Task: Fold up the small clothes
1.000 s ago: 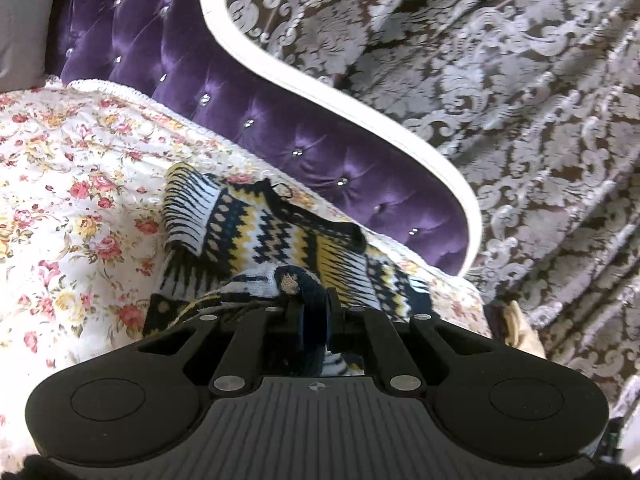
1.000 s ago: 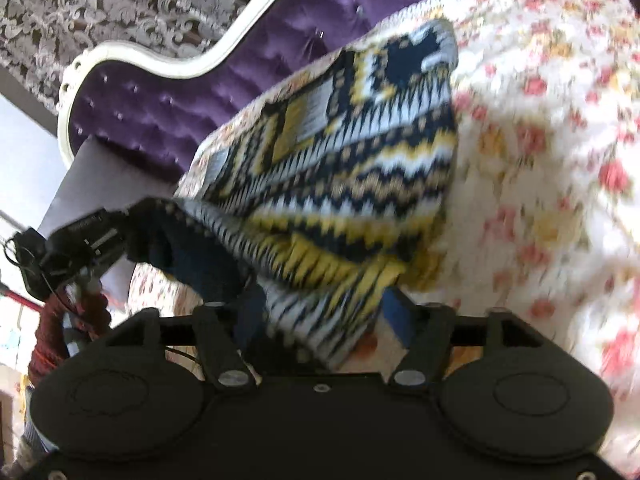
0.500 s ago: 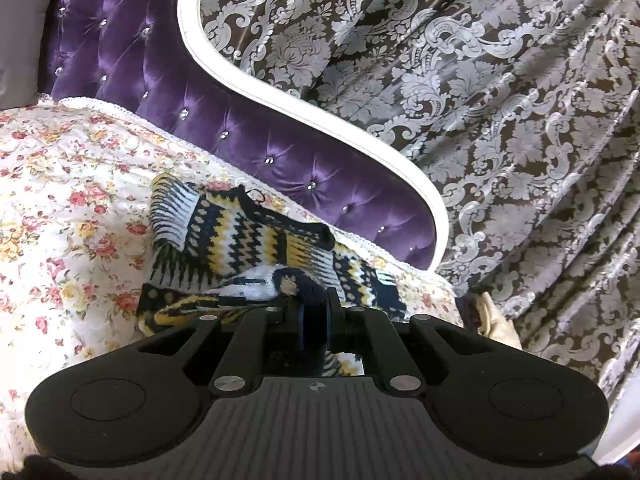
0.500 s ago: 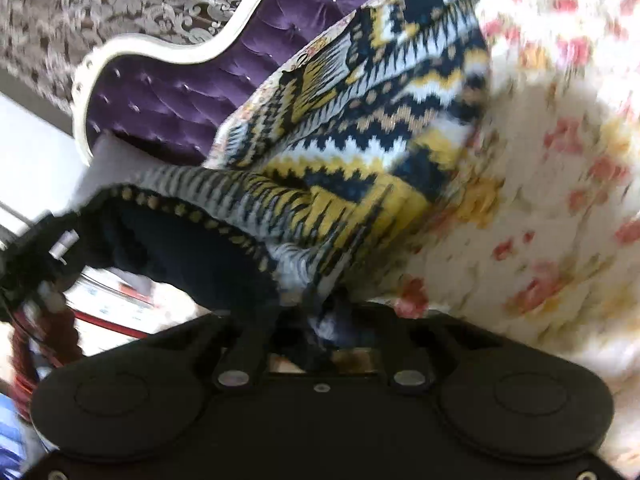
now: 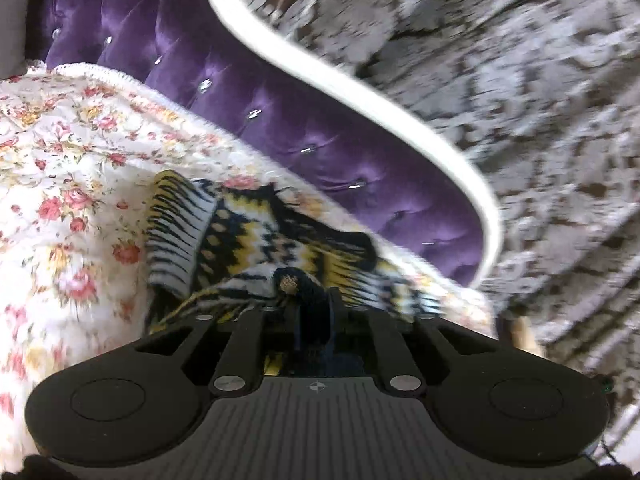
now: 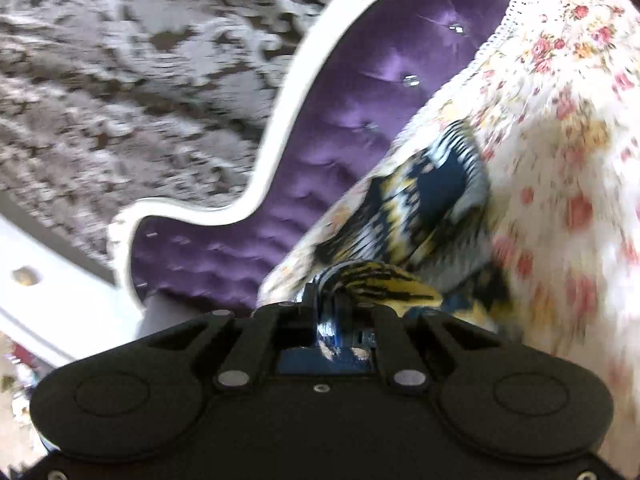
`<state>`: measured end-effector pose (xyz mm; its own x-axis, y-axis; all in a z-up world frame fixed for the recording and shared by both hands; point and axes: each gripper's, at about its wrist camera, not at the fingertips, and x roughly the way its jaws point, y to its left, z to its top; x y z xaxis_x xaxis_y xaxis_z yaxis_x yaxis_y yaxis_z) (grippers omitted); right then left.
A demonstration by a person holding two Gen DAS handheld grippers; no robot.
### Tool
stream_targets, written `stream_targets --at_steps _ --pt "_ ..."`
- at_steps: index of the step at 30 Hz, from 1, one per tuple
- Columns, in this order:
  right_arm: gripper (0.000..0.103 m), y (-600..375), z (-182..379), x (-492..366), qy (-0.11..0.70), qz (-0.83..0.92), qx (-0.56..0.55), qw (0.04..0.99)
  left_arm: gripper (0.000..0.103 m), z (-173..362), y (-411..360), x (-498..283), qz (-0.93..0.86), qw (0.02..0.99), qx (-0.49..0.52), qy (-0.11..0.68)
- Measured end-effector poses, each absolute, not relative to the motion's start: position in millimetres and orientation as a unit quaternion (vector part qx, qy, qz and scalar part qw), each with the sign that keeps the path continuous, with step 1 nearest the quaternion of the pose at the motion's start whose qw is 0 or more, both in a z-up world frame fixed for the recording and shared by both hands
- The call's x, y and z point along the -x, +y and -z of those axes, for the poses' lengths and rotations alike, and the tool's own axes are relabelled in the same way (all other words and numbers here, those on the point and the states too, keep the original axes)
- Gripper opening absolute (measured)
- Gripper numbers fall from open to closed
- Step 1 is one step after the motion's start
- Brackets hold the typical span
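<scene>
One patterned knit garment (image 5: 256, 240) in yellow, navy and white lies on the floral bedspread (image 5: 60, 184), just before the purple tufted headboard (image 5: 240, 92) with its white frame; no writing can be read on it. Two tongs grip it: the left tongs (image 5: 314, 312) have a dark edge of the garment between their jaws as these begin to part, and the right tongs (image 6: 328, 308) are pinched narrowly on a yellow-striped fold.
</scene>
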<state>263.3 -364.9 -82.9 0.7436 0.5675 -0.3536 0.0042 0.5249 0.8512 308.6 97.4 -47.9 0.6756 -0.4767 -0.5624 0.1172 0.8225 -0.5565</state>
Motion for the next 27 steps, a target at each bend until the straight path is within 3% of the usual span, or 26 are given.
stream_targets --at_steps 1,3,6,7,8,11,16,22,27 --pt "0.018 -362 89 -275 0.324 -0.163 -0.448 0.817 0.039 55 96 -319 0.16 0.883 0.235 0.373" --pt "0.021 -360 106 -293 0.345 -0.142 -0.439 0.817 0.056 63 99 -329 0.141 0.89 0.217 0.377" --pt "0.027 -360 116 -301 0.352 -0.123 -0.415 0.83 0.072 62 110 -329 0.126 0.897 0.211 0.368" --pt "0.035 -361 116 -299 0.348 -0.122 -0.411 0.834 0.076 59 114 -327 0.124 0.901 0.206 0.361" --pt "0.046 -364 115 -296 0.341 -0.122 -0.41 0.837 0.076 56 117 -323 0.122 0.906 0.198 0.354" --pt "0.061 -371 106 -281 0.316 -0.117 -0.392 0.856 0.076 48 119 -308 0.113 0.924 0.125 0.342" --pt "0.061 -362 89 -263 0.321 -0.114 -0.292 0.894 0.076 60 104 -282 0.103 0.928 -0.02 0.357" --pt "0.061 -314 89 -247 0.355 -0.097 -0.066 0.927 0.076 91 79 -263 0.11 0.911 -0.148 0.368" --pt "0.061 -280 100 -243 0.36 -0.097 0.073 0.925 0.076 98 66 -263 0.119 0.906 -0.202 0.352"
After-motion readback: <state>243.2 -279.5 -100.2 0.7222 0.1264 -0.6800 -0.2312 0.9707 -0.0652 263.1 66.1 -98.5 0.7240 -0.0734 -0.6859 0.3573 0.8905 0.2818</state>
